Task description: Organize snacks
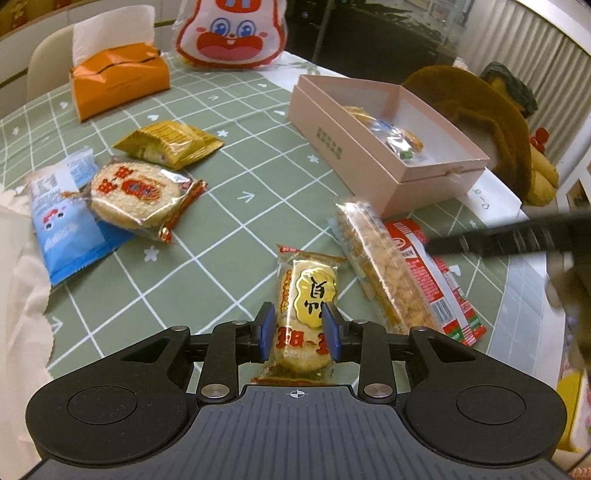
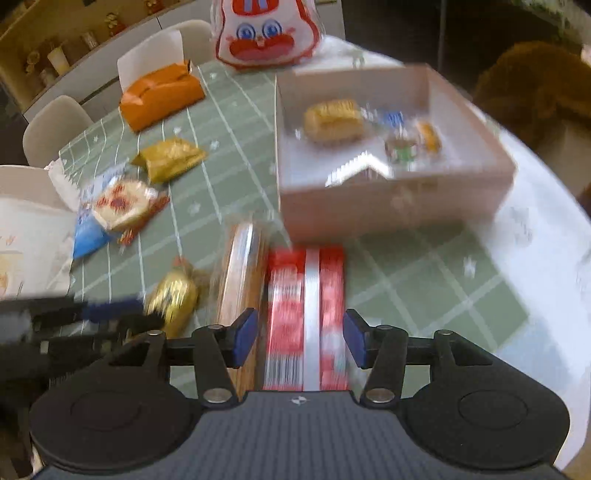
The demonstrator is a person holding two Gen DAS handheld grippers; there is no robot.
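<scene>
My left gripper [image 1: 300,331] is shut on a yellow rice cracker pack [image 1: 304,314], its blue pads pressing both sides. My right gripper [image 2: 301,339] is open, its blue pads either side of a red-and-white snack pack [image 2: 304,317] lying on the green checked tablecloth [image 2: 424,280]; I cannot tell whether it touches. A long brown biscuit pack [image 2: 242,273] lies just left of it. The pink open box [image 1: 373,146] holds several small snacks [image 2: 334,120]. The right view is blurred.
A round rice cracker pack [image 1: 135,194], a blue pack [image 1: 68,225] and a gold pack [image 1: 171,144] lie at the left. An orange tissue box [image 1: 118,79] and a rabbit-face bag [image 1: 231,33] stand at the back. A brown plush [image 1: 491,122] sits behind the box.
</scene>
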